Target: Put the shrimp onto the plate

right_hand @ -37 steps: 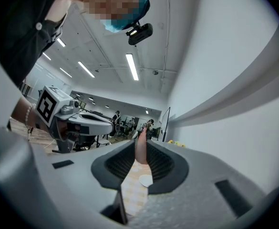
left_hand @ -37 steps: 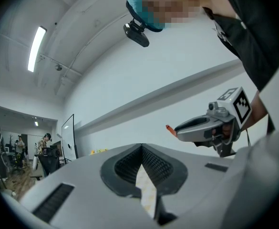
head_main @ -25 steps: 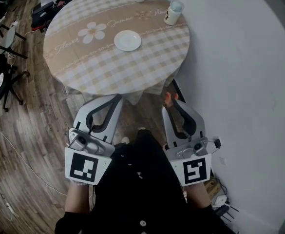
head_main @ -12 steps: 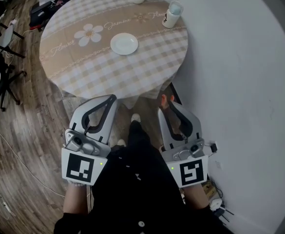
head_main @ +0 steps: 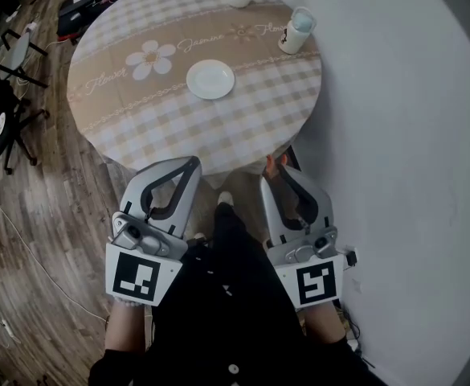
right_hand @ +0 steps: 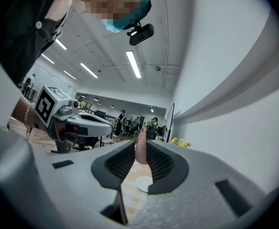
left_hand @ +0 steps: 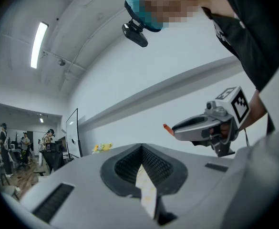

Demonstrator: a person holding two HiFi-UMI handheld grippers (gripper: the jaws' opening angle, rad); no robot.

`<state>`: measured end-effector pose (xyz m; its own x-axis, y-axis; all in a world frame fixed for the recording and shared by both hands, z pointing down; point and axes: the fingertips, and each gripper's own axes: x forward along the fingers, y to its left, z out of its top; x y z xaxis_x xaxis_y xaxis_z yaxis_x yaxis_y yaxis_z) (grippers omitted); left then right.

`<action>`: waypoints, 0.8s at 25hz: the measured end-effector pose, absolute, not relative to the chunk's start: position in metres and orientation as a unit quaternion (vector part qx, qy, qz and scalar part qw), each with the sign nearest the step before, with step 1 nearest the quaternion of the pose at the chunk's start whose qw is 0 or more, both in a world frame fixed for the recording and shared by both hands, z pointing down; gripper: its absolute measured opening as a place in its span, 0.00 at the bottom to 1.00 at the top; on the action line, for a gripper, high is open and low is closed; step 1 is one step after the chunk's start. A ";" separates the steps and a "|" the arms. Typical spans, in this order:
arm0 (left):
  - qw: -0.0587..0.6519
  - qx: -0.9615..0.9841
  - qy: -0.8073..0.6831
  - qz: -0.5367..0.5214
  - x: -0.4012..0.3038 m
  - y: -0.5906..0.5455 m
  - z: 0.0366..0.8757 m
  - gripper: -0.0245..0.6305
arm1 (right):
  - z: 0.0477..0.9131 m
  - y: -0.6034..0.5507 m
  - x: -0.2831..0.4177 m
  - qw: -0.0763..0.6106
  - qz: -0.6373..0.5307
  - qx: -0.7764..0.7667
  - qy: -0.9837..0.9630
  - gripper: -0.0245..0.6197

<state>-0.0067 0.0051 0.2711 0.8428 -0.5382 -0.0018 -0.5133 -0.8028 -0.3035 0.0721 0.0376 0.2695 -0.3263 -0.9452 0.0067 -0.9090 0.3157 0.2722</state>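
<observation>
Shrimp (head_main: 271, 162) still in right hand-held gripper (head_main: 280, 169), plate (head_main: 210, 80) ahead

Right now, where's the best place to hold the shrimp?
Across the shrimp's narrow body, pinched from both sides, as the right gripper does now: one end pokes past the jaw tips, so it should drop cleanly onto the plate.

I'm looking at a soft, matt checked cloth tablecloth (head_main: 162, 127), and a glossy, smooth white plate (head_main: 210, 80) is sitting on it. The floor (head_main: 58, 207) beside that tablecloth is showing grainy wood planks. The right gripper (right_hand: 140, 140) is looking like matt grey plastic, and its ribbed black pads (right_hand: 118, 164) are pinching a smooth, rubbery-looking shrimp (right_hand: 140, 151).
</observation>
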 end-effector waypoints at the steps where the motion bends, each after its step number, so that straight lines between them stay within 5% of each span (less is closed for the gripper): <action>1: 0.148 -0.947 0.281 -0.043 -0.004 0.000 0.271 0.04 | 0.270 0.032 0.074 0.081 -0.110 0.572 -0.809 0.12; 20: 0.151 -0.920 0.357 -0.064 0.042 -0.083 0.260 0.04 | 0.267 -0.065 0.123 0.065 -0.114 0.500 -0.856 0.12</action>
<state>0.0418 -0.0829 0.2604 0.7371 -0.6757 0.0100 -0.6369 -0.6995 -0.3240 0.1233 -0.0650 0.2669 -0.4913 -0.8710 -0.0025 -0.8412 0.4738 0.2605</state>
